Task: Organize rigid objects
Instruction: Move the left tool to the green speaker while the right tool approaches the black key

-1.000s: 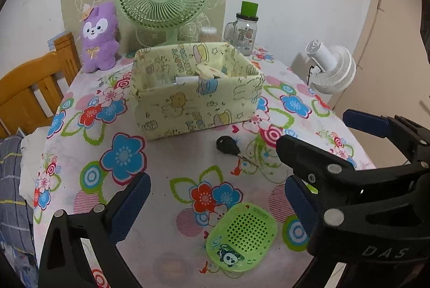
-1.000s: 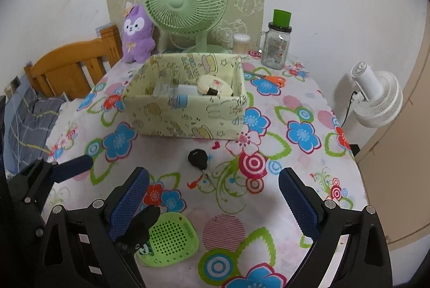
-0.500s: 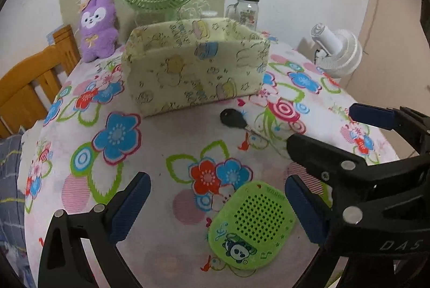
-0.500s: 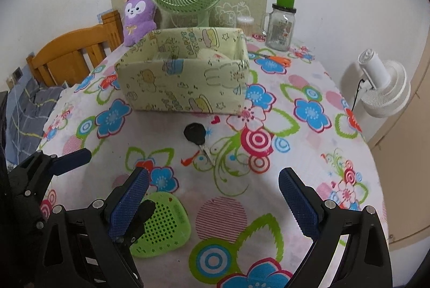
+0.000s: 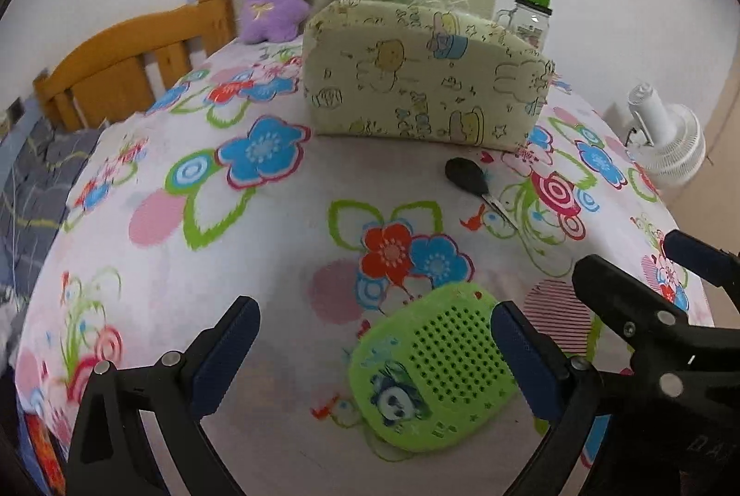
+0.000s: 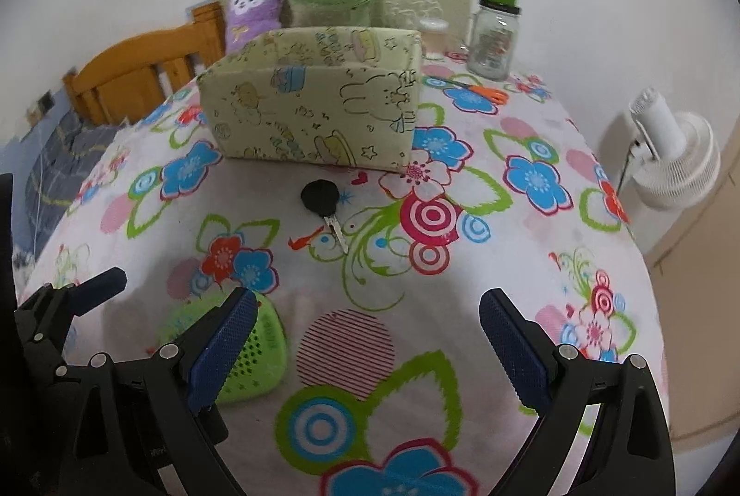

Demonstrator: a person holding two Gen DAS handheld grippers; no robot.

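Left gripper (image 5: 372,350) spread wide, empty, over the green perforated case (image 5: 434,371) lying flat on the tabletop (image 5: 286,246); looks light, stiff plastic, so pinch its side edges

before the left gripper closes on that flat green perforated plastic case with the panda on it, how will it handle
The flat green perforated plastic case looks thin and moulded, so probably stiff and light. It lies flat on the flowered tablecloth, so it should not roll, but its low profile may let it slide ahead of the open left gripper. The smooth rounded edges could slip between the pads.
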